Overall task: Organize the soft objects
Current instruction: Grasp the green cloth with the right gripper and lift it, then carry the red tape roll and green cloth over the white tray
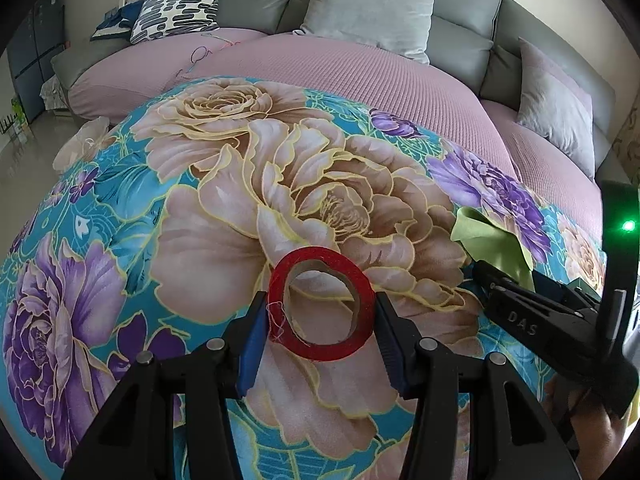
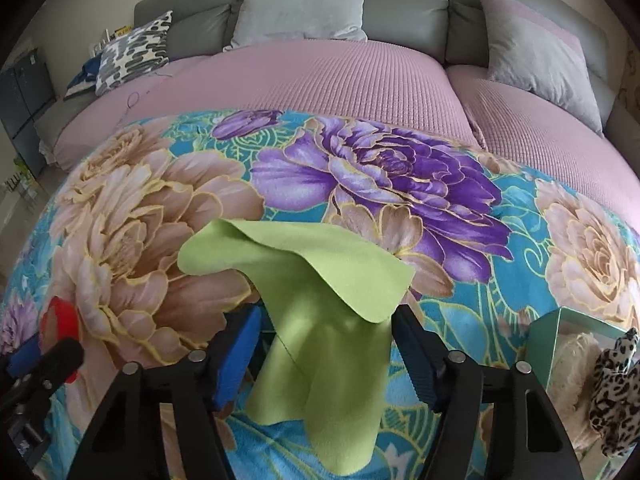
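A red tape roll (image 1: pixel 320 350) sits between the blue pads of my left gripper (image 1: pixel 320 320), which is shut on its sides just above the floral blanket (image 1: pixel 224 240). The same roll shows as a red blur (image 2: pixel 60 316) at the left edge of the right wrist view. A light green cloth (image 2: pixel 320 280) lies crumpled on the blanket, draped between the fingers of my right gripper (image 2: pixel 326 328). That gripper's pads stand a little off the cloth, so it is open. From the left wrist view, the right gripper (image 1: pixel 486 282) points at the green cloth (image 1: pixel 492 240).
A mint-green box (image 2: pixel 560 320) at the lower right holds a leopard-print soft thing (image 2: pixel 612 392) and a cream fluffy thing (image 2: pixel 568 364). Behind the blanket, a pink cover (image 2: pixel 360 80) lies over a grey sofa (image 1: pixel 256 4) with several cushions. A hand (image 1: pixel 588 432) holds the right gripper.
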`<state>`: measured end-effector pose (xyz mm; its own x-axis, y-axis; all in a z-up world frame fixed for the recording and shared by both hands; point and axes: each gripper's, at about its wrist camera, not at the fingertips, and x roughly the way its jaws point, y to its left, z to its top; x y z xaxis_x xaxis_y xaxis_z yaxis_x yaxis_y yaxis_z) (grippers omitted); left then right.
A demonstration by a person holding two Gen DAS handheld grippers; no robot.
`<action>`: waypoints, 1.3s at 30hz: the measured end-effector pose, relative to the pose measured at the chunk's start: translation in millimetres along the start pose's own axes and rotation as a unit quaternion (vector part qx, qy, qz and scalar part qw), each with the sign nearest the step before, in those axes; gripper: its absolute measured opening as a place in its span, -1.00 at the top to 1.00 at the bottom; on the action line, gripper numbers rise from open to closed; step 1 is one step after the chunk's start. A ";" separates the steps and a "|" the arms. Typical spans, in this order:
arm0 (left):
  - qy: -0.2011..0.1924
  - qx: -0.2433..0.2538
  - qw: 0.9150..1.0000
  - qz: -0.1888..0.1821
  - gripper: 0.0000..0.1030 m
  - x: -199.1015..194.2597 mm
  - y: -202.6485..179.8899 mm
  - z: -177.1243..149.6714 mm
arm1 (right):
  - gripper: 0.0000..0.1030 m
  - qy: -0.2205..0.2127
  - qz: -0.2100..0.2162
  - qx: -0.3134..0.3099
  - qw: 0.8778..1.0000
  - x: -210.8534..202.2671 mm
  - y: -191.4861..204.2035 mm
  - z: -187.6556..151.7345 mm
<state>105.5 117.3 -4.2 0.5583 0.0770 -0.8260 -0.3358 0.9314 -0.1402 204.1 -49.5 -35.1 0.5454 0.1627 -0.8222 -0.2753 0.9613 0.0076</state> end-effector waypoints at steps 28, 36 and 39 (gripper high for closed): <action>-0.004 0.018 1.000 -0.011 -0.03 -5.8 -13.9 -0.6 | 0.77 -0.045 0.043 0.040 0.997 -36.0 -13.8 -11.8; -0.015 0.039 0.999 -0.022 -0.02 -17.8 -30.8 -3.7 | 0.77 -0.070 0.043 0.054 0.995 -78.9 -22.0 -25.1; -0.020 0.048 0.998 -0.026 -0.02 -24.2 -38.6 -6.3 | 0.77 -0.081 0.033 0.062 0.994 -99.4 -27.7 -33.1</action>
<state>100.2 77.1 17.7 0.6039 0.0394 -0.7961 -0.2320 0.9642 -0.1283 131.3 -99.6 27.5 0.6525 0.2507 -0.7151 -0.2213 0.9656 0.1365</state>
